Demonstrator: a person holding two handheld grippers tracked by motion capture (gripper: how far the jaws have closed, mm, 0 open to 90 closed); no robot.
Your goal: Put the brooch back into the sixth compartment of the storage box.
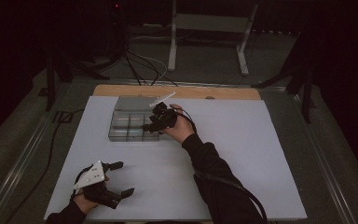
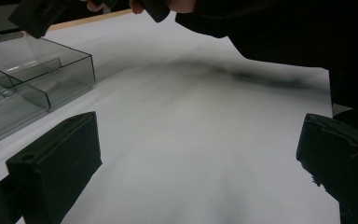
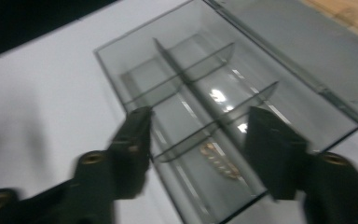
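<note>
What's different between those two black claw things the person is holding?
The left gripper hovers above the bare white table near the person; the right gripper is over the clear divided box. A grey three-cornered plate tops the left gripper; the right's top is dark. Both are black, with jaws apart and nothing between them.

A small coiled thing (image 3: 219, 161) in the box (image 3: 135, 60) is too blurred to name. The right gripper (image 1: 154, 122) hides part of the box.
</note>
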